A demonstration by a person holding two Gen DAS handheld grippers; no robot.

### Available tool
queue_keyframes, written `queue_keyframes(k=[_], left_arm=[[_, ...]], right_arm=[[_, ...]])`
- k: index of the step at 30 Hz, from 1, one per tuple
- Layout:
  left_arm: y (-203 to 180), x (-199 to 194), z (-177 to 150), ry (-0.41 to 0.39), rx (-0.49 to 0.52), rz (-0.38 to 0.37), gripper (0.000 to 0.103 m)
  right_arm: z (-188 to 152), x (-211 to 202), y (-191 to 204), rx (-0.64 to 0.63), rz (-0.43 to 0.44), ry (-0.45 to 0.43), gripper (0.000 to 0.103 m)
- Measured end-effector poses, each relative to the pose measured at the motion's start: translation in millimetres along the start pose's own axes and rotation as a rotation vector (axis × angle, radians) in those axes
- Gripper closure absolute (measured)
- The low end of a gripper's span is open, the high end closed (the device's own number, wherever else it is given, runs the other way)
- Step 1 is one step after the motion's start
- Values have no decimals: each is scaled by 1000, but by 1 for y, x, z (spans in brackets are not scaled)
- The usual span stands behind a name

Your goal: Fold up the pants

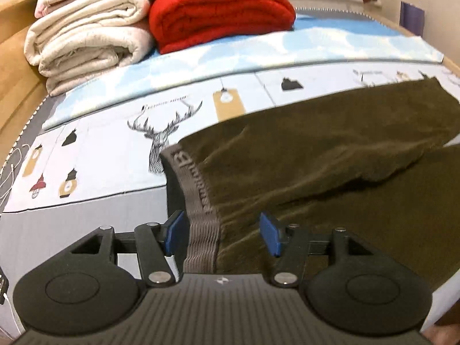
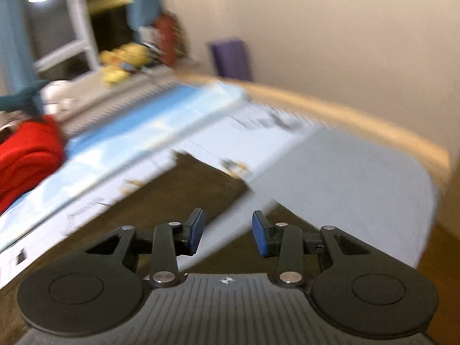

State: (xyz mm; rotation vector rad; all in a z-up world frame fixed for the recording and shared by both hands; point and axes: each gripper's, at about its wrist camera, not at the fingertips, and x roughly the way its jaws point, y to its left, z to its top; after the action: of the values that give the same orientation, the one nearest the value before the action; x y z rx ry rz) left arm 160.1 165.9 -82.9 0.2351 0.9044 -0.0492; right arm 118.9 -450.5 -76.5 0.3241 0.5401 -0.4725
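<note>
**Olive pants spread on the printed bedsheet**

The olive-green pants (image 1: 330, 155) lie flat on the printed bedsheet (image 1: 115, 155), their grey elastic waistband (image 1: 201, 215) just right of the sheet's stag drawing (image 1: 164, 135). The left gripper (image 1: 220, 235) has its fingers spread wide, straddling the waistband. The right gripper (image 2: 228, 234), fingers also parted and holding nothing, hangs over the pants' far end; that view is blurred. Beyond the stag sit a folded red blanket (image 1: 218, 11) and cream blanket (image 1: 86, 40).

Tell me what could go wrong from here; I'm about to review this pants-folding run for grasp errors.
The left gripper is open astride the waistband of the olive pants; closing may pinch only the top layer or catch the bedsheet underneath. The right gripper is open over the pants in a motion-blurred view, so its grasp could land off the cloth's edge.
</note>
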Motion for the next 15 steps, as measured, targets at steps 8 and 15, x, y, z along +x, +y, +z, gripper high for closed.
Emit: queue_keyframes(k=[8, 15], left_arm=[[-25, 1, 15, -31, 16, -1, 40], [-34, 6, 21, -58, -4, 20, 40]], right_arm=[[-1, -24, 87, -174, 194, -86, 54], [-3, -17, 141, -214, 268, -75, 54]])
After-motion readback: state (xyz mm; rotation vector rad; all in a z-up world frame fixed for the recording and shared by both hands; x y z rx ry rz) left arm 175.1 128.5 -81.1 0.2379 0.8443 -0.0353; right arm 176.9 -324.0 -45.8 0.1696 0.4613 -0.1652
